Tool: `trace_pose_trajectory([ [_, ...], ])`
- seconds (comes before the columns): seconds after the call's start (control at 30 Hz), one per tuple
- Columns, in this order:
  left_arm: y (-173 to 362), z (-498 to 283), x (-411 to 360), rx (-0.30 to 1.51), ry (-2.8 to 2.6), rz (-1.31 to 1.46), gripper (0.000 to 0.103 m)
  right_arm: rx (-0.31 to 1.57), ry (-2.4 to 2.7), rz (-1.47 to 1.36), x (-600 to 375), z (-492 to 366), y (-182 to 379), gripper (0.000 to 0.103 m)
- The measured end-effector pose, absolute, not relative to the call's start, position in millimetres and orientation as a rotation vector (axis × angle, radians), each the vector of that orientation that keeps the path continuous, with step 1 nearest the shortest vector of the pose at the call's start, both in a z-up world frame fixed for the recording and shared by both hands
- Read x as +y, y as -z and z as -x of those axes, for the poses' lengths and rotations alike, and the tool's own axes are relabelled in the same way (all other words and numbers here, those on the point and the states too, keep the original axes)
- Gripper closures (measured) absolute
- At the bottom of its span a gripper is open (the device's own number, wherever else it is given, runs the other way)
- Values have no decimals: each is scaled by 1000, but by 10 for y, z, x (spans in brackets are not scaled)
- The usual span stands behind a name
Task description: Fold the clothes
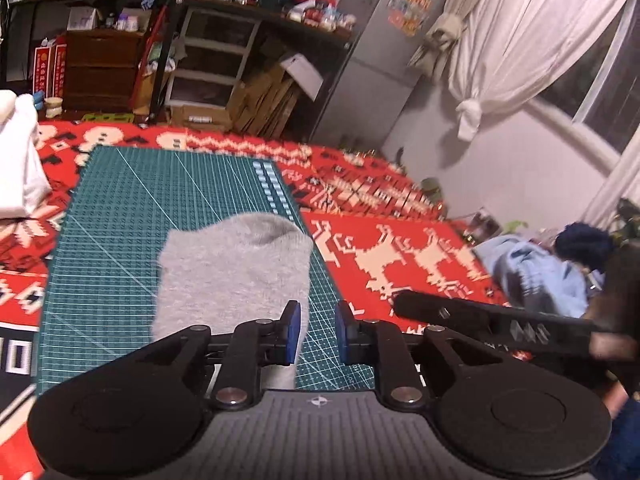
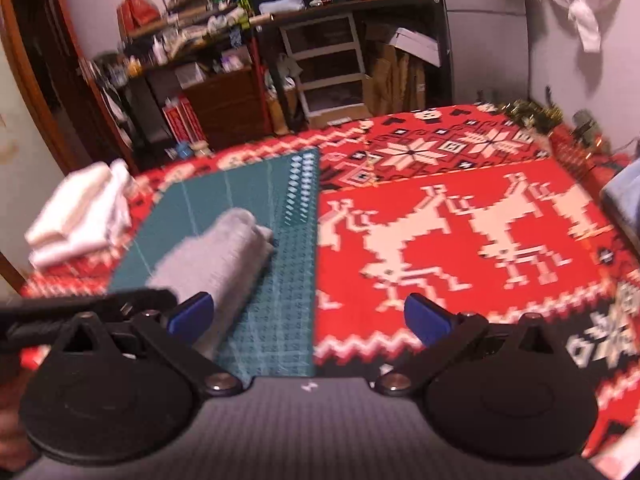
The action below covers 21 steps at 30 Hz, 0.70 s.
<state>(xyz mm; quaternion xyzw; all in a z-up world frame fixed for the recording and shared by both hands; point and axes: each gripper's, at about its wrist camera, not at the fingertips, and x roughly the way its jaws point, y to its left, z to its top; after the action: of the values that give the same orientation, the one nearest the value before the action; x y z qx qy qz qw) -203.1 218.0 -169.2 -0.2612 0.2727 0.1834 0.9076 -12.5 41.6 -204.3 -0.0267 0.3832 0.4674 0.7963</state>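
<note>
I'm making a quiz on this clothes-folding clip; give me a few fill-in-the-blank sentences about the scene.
1. The folded gray garment lies on a ____ cutting mat.
2. The red blanket shows white ____.
3. The left gripper has ____ pads.
4. The folded stack beside the mat is ____.

Missing: green; reindeer; blue; white

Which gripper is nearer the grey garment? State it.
Left. The left gripper hangs over the grey garment's near edge; the right gripper sits off to its right, jaws wide.

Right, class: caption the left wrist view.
Left gripper open above a folded grey sock on a green cutting mat.
</note>
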Motion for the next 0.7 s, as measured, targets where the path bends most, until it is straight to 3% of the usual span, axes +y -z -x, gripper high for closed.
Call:
trace_pose_trajectory([
  [0.07, 1676, 2183, 2226, 559, -394, 533, 86, 878, -1041, -7, 501, 46, 2067, 11],
  [0.13, 1731, 2310, 2281, 576, -408, 538, 86, 936, -1079, -73, 591, -36, 2093, 30],
  [0.2, 1828, 2387, 2323, 611, -404, 558, 87, 988, -1100, -115, 731, -91, 2147, 41],
  [0.47, 2073, 2458, 2252, 674, -391, 543, 87, 1119, -1091, -84, 1309, -122, 2442, 45],
  [0.53, 2080, 2452, 2249, 679, -379, 544, 87, 1143, -1082, -61, 1391, -101, 2492, 88],
  [0.7, 2049, 2413, 2229, 676, -352, 535, 87, 1092, -1106, -53, 1455, -34, 2376, 91],
])
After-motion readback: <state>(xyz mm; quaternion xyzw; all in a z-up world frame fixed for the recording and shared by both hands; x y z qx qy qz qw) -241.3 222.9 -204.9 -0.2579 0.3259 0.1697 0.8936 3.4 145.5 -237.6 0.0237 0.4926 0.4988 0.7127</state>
